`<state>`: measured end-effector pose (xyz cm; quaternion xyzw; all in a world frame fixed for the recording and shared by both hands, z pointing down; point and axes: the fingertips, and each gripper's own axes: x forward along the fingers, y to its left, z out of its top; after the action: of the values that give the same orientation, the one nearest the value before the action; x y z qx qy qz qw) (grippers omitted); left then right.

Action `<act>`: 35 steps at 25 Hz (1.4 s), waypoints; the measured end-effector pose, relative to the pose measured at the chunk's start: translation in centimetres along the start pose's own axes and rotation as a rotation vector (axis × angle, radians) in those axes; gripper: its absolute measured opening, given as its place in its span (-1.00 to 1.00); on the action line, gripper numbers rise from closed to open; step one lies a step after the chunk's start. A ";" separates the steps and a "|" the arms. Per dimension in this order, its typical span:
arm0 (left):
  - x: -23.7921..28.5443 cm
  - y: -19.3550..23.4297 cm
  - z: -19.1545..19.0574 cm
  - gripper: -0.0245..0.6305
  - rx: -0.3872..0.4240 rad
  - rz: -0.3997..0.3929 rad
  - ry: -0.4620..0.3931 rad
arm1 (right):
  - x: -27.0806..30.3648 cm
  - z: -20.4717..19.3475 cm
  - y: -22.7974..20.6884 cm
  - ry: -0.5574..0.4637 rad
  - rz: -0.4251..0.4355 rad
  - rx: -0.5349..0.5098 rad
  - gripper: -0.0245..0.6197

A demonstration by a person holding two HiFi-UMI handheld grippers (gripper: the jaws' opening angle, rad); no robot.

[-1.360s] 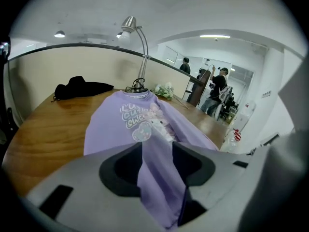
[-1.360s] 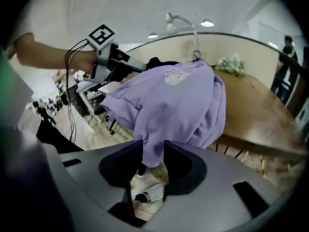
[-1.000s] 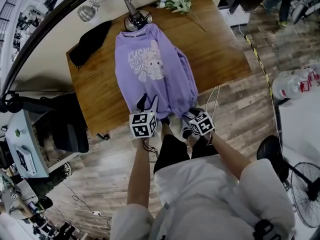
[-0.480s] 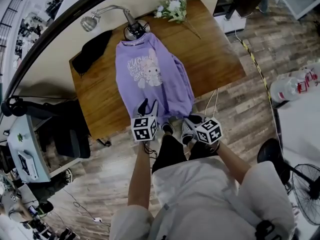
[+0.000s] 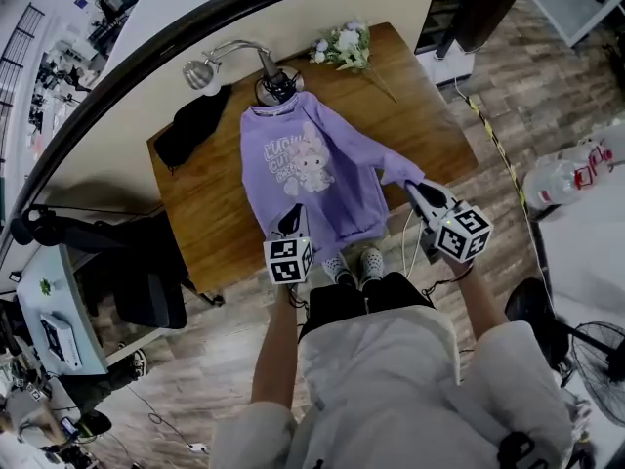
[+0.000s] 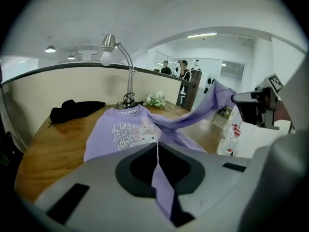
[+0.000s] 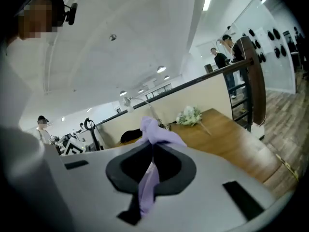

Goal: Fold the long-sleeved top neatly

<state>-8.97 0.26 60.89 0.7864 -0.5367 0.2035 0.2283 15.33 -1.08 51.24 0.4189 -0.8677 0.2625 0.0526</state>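
A purple long-sleeved top (image 5: 308, 174) with a bunny print lies face up on the wooden table (image 5: 195, 213), collar at the far side. My left gripper (image 5: 290, 221) is at the near hem; its jaws have just been closing, and purple fabric (image 6: 161, 187) is pinched between them. My right gripper (image 5: 415, 189) is raised at the table's right side, shut on the end of the right sleeve (image 7: 154, 129). That sleeve stretches up from the body to the right gripper (image 6: 258, 105). In each gripper view, left (image 6: 158, 156) and right (image 7: 150, 163), cloth fills the closed jaws.
A desk lamp (image 5: 205, 69), a bunch of white flowers (image 5: 342, 45) and a black cloth item (image 5: 190, 125) sit along the table's far edge. A black chair (image 5: 146, 272) stands left, bottles (image 5: 571, 169) and a fan (image 5: 596, 360) right. People stand far off.
The right gripper has risen and swung out to the right from the near hem, pulling the sleeve up with it. The left gripper lifted slightly at the hem.
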 end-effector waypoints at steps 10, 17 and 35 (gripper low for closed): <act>0.6 2.5 1.4 -0.85 -0.029 -0.022 -0.036 | 2.8 9.3 -5.9 -0.139 -0.132 -0.037 -0.86; 1.1 2.0 2.0 -0.85 -0.045 0.030 -0.029 | 2.9 15.6 -10.1 -0.216 -0.113 -0.004 -0.86; 5.9 -3.2 3.7 -0.85 -0.122 0.221 0.003 | 6.4 12.8 -29.7 -0.095 -0.108 0.388 -0.85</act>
<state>-3.71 -5.29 60.83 0.7069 -0.6311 0.1955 0.2528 35.30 -27.16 54.48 0.4790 -0.7786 0.4015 -0.0562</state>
